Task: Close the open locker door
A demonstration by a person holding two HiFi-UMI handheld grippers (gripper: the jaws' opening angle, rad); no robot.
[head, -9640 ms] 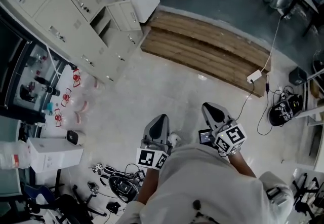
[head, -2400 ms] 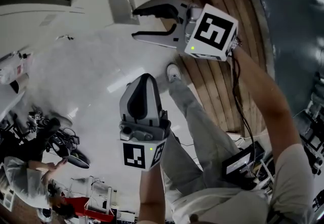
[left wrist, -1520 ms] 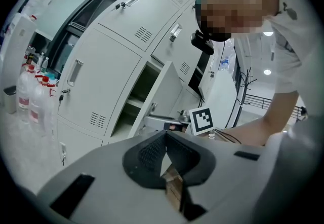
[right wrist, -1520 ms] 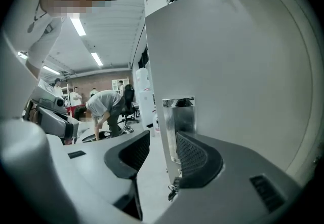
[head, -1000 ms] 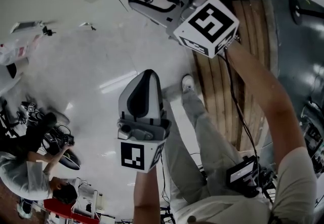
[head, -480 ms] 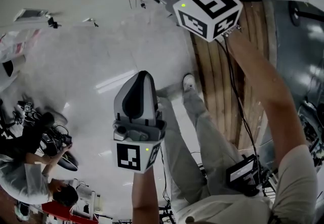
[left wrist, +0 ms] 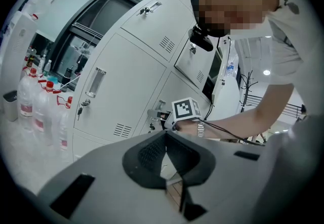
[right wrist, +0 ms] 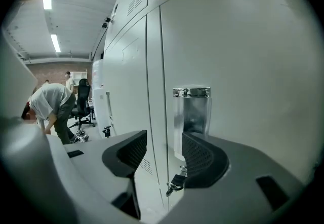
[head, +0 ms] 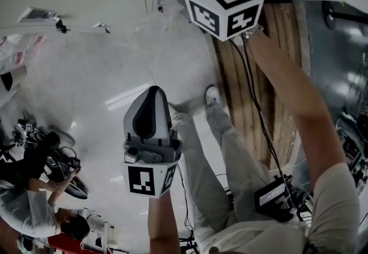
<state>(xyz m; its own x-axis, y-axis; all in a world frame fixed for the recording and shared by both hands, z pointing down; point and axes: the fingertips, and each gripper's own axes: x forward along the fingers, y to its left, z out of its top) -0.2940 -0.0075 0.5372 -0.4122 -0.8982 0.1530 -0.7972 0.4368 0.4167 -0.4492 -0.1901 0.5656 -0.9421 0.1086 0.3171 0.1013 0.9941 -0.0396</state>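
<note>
— What can't you make out from where you stand?

— Starting at the far left, a person [head: 26,207] bent over gear on the floor is cut off by the edge of the head view. The bottles [left wrist: 35,111] beside the lockers [left wrist: 121,86] smear into each other. The left claw [head: 150,93] is plain enough, with its jaws pressed together and nothing in them. It is held out over the floor, well short of the lockers.

— And the right claw [right wrist: 164,139]?

— Seen from above, its tips run off the top edge and its cube [head: 224,0] covers most of the rest. Its own view settles it. The jaws stand apart and have just been opening. Nothing is pinched between them, and you only see the door [right wrist: 243,66] through the gap.

— Where is the door, then?

— Straight ahead of the right claw, just past the pads, filling the right half of that view. It is flat, pale grey metal. An upright chrome handle [right wrist: 191,111] sits recessed near its left edge. A key [right wrist: 174,185] hangs below that, partly behind the right pad. The left edge lies along the frame strip. I can't tell whether it is fully home. The top and right side curve out of the picture.
</note>
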